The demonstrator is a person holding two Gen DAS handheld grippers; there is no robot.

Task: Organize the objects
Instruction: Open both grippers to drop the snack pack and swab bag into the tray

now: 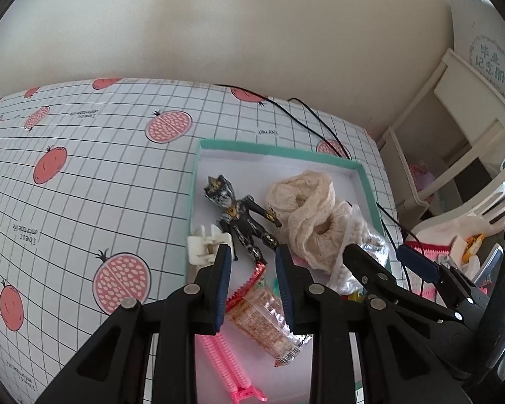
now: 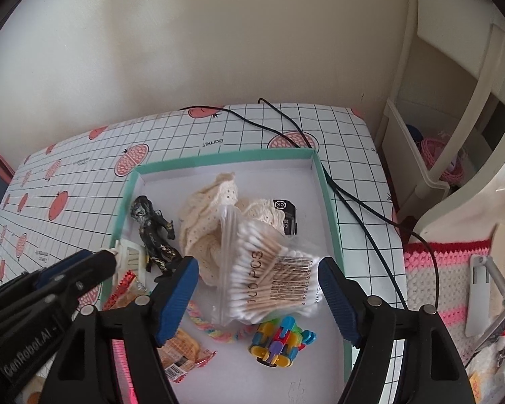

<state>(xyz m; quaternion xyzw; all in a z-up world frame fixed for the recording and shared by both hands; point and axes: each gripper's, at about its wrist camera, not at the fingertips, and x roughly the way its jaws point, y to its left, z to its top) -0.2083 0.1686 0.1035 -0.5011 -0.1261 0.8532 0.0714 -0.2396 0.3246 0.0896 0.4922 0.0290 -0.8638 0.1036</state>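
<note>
A table covered in a white grid cloth (image 1: 84, 175) printed with pink pomegranates is carrying a shallow teal-rimmed tray (image 2: 326, 195) with a white floor, and both grippers are hovering over the tray's near half. At the far left of the tray, a small white plastic clip (image 1: 205, 245) is lying against the left rim, and the left gripper (image 1: 252, 262) is hanging just above it with its blue-padded jaws spread wide apart and holding nothing. Between those jaws a clear snack packet with red edges (image 1: 266, 320) is showing on the tray floor, and a pink comb-like clip (image 1: 225, 367) is lying nearer the camera. Just beyond, a dark toy figure (image 2: 153, 232) is lying on its back. To its right, cream crocheted pieces (image 2: 208, 219) are sitting in a heap, partly covering a small black object (image 2: 288, 217). A zip bag of cotton swabs (image 2: 269, 279) is resting against the crochet, and the right gripper (image 2: 257, 289) is hovering over it, jaws wide open and empty. Near the bag, a pastel braided cord (image 2: 205, 326) and a multicoloured block toy (image 2: 279, 340) are lying on the floor. Black cables (image 2: 353, 198) are trailing over the tray's right rim.
</note>
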